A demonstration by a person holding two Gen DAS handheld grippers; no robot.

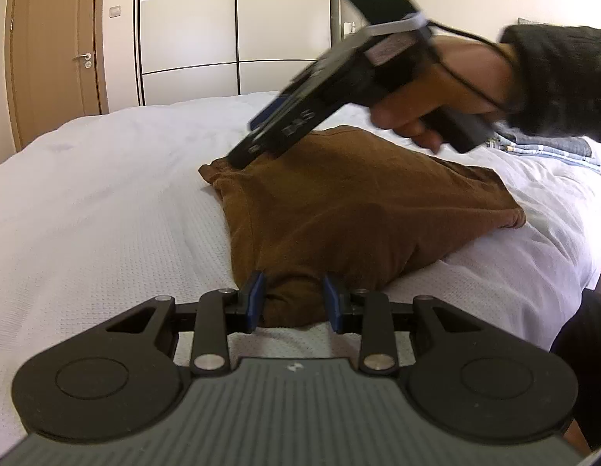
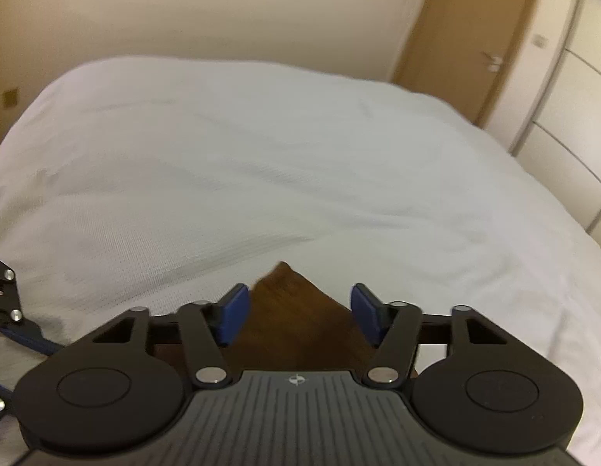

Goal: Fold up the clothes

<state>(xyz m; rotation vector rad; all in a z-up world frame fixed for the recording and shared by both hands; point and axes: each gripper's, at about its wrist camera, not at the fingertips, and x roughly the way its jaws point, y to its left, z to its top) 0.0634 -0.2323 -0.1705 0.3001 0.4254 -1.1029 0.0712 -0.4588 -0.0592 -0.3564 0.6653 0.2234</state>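
Left wrist view: my left gripper [image 1: 294, 299] stands parted around the near bunched edge of the brown garment [image 1: 351, 209], not pinching it. It lies in a soft, light heap on the white bed [image 1: 106, 209]; corners and hems look the surest holds.

Right wrist view: my right gripper [image 2: 298, 312] gapes over a far brown corner, gripping nothing.

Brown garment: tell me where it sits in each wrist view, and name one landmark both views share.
Left wrist view: the brown garment fills the centre of the picture, lying on the white bed, its near end between the open left claw's pads.
Right wrist view: only a pointed corner shows, low in the centre, between the open right claw's pads.
Shared landmark: the brown door.
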